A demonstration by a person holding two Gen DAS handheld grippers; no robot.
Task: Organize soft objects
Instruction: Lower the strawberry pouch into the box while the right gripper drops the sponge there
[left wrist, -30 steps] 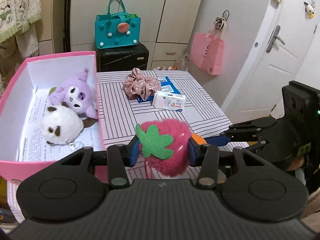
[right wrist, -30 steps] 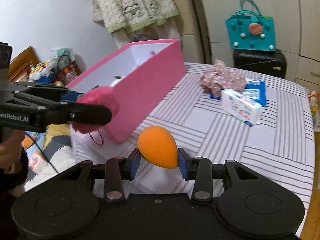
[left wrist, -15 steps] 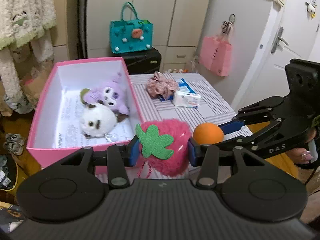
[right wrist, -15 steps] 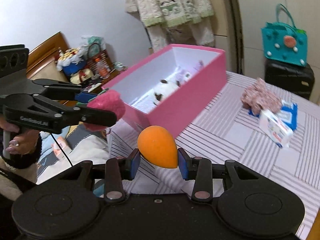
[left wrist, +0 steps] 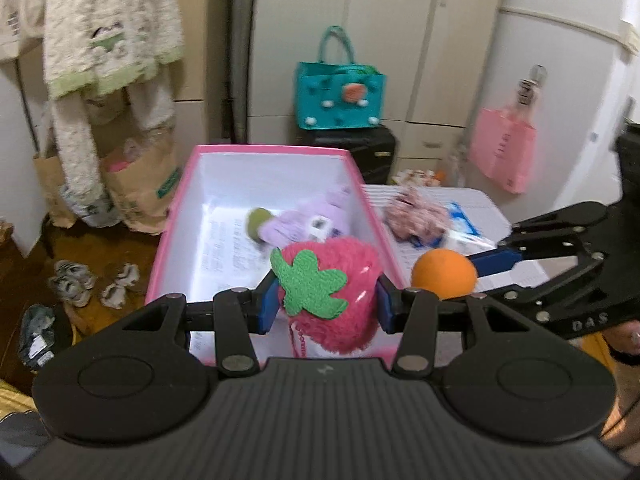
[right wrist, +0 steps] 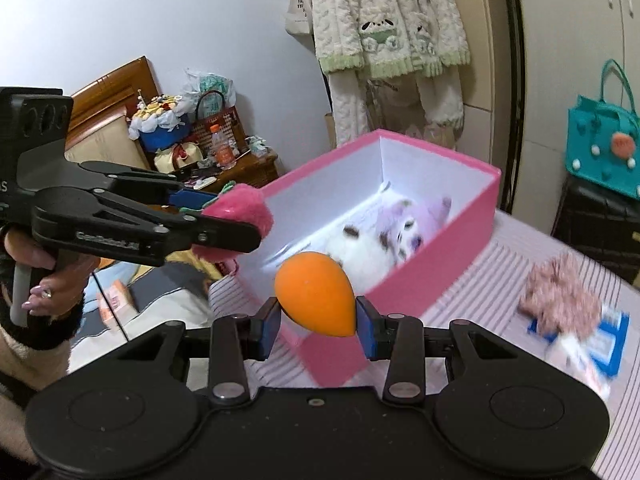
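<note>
Moved: both grippers now up at the box [left wrist: 182, 196]
Left gripper [left wrist: 326, 306]: squeezing strawberry [left wrist: 340, 280]
Right gripper [right wrist: 316, 322]: gripping sponge [right wrist: 316, 298]

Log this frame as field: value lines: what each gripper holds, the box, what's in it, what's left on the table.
left gripper: shut on fuzzy pink strawberry plush with green felt leaf, held at the near end of the box
right gripper: shut on orange egg-shaped sponge, held near the box's near corner
container: open pink cardboard box, white inside
in box: white plush; purple plush
on striped table: pink floral scrunchie; blue-and-white packets, blurred
</note>
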